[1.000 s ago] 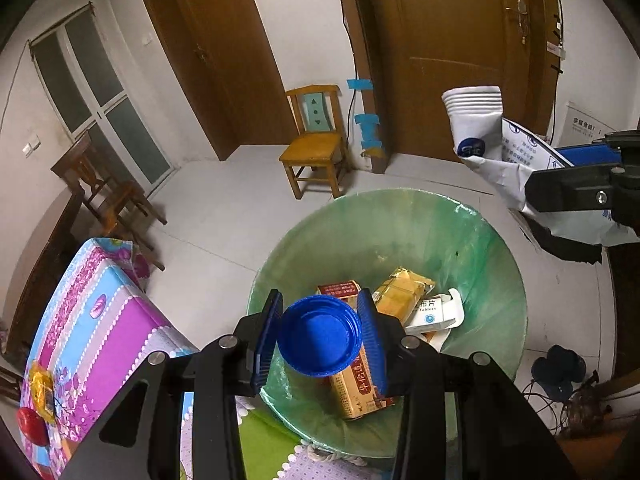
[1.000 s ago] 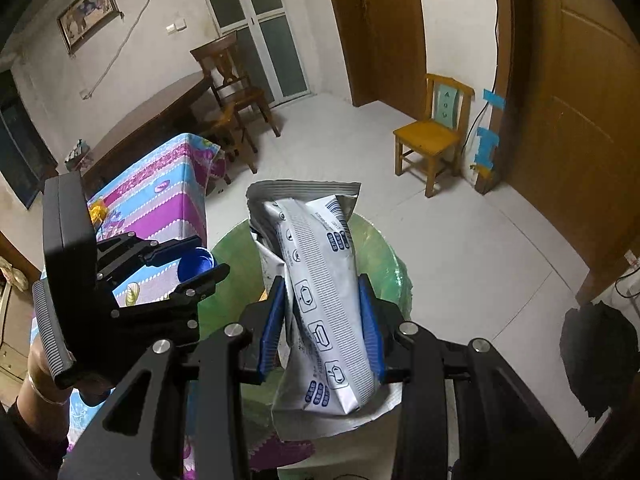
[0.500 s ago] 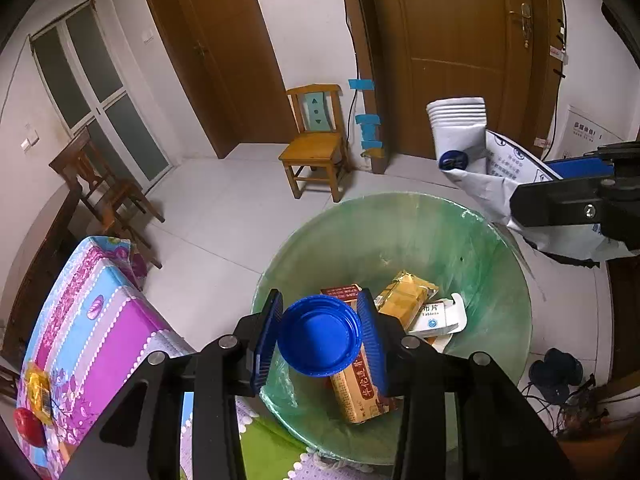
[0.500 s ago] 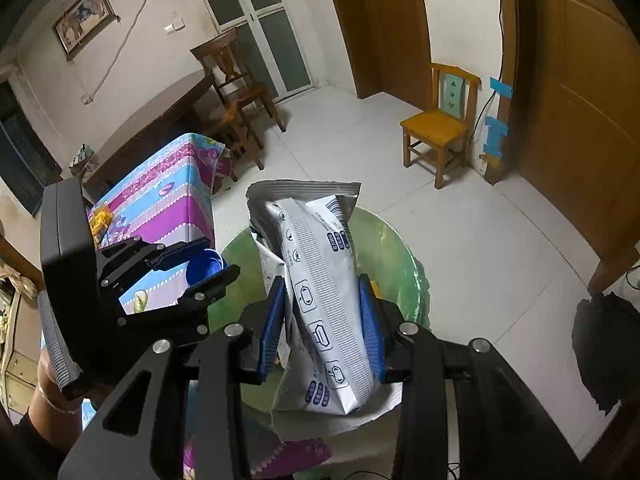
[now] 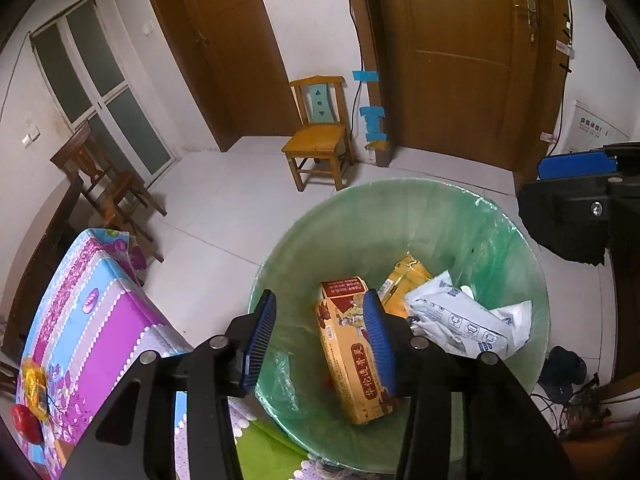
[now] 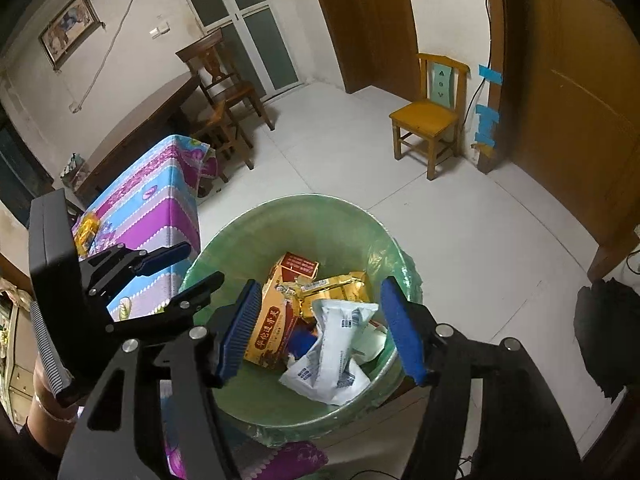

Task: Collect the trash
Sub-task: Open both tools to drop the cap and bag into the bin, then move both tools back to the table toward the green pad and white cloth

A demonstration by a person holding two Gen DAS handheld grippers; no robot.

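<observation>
Crumpled white wrapper (image 6: 334, 350) with blue print lying in green-lined bin (image 6: 280, 208), left gripper (image 5: 316, 338) and right gripper (image 6: 320, 330) just spread, both empty

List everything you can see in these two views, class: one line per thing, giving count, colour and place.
bin: one, green liner, middle foreground
box: one, orange with a red top, in the bin
packet: one, gold, in the bin behind the box
wrapper: one, white with blue print, on top in the bin
table: one, purple and blue cloth, beside the bin
small chair: one, yellow, far side
tape strips: several, blue, beside the small chair
dark chairs: two, brown, beyond the table
left tool: black, blue pads, over the bin, jaws just been opening, empty
right tool: same colours, over the bin, jaws just been opening, empty
</observation>
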